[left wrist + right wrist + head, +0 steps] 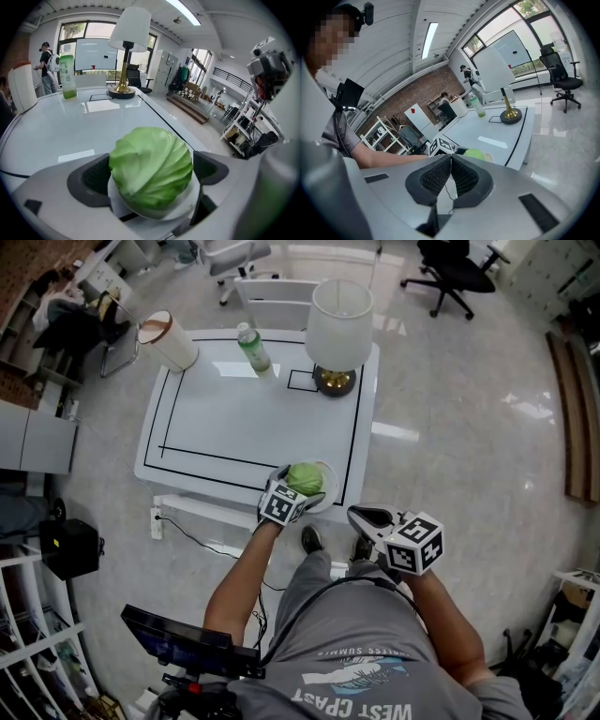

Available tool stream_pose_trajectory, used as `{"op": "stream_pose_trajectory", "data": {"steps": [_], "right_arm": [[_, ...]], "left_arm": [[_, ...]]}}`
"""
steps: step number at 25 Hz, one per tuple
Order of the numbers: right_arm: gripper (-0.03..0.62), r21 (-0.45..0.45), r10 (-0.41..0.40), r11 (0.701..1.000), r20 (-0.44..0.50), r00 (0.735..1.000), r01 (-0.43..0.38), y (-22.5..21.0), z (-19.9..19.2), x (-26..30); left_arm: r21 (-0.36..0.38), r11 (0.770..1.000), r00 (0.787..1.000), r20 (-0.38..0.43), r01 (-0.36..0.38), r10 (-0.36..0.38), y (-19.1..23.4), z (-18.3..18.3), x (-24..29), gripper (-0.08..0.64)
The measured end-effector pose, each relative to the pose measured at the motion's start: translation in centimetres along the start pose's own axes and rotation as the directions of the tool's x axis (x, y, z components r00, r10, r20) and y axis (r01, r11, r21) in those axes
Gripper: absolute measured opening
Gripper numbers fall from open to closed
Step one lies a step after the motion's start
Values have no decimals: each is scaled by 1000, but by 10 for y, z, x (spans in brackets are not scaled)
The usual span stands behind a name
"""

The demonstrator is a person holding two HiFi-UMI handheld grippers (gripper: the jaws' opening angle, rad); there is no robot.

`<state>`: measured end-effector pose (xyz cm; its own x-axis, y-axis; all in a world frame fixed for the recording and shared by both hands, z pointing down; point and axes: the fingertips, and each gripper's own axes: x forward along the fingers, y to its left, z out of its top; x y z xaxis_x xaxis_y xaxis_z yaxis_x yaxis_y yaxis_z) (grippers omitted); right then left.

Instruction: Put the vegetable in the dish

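A green cabbage [304, 477] sits in a small white dish [328, 493] near the front right corner of the white table [234, 418]. My left gripper [300, 487] reaches over the table's edge and stands open around the cabbage. In the left gripper view the cabbage [150, 166] rests on the dish [187, 207], with a gap to each dark pad [89, 180]. My right gripper [361, 518] hangs off the table to the right, over the floor. Its pads [440, 176] are pressed together, shut on nothing. The cabbage [474, 153] also shows beyond them.
At the table's far edge stand a lamp [337, 329], a green bottle [253, 348] and a white canister with a brown lid [169, 340]. A black line borders the tabletop. Office chairs [455, 273] stand beyond it. A power strip [156, 519] lies on the floor.
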<state>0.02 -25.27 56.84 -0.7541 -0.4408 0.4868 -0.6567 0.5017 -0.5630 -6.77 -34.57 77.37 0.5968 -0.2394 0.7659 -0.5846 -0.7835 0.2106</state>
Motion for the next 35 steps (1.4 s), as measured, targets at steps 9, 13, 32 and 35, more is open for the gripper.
{"op": "stream_pose_trajectory", "data": {"steps": [9, 13, 32, 35], "right_arm": [[8, 57, 6, 998, -52, 999, -3, -6, -28, 7], [8, 78, 4, 997, -69, 998, 1, -11, -38, 11], [8, 166, -15, 985, -129, 991, 36, -35, -76, 20], [8, 174, -13, 984, -142, 990, 38, -36, -81, 23]], "left_arm": [[7, 1000, 1000, 6, -5, 5, -2, 1, 0, 551], [0, 1000, 1000, 10, 0, 0, -6, 0, 0, 549], [-47, 999, 999, 43, -24, 26, -7, 0, -3, 545], [-39, 999, 999, 44, -23, 25, -6, -2, -2, 545]]}}
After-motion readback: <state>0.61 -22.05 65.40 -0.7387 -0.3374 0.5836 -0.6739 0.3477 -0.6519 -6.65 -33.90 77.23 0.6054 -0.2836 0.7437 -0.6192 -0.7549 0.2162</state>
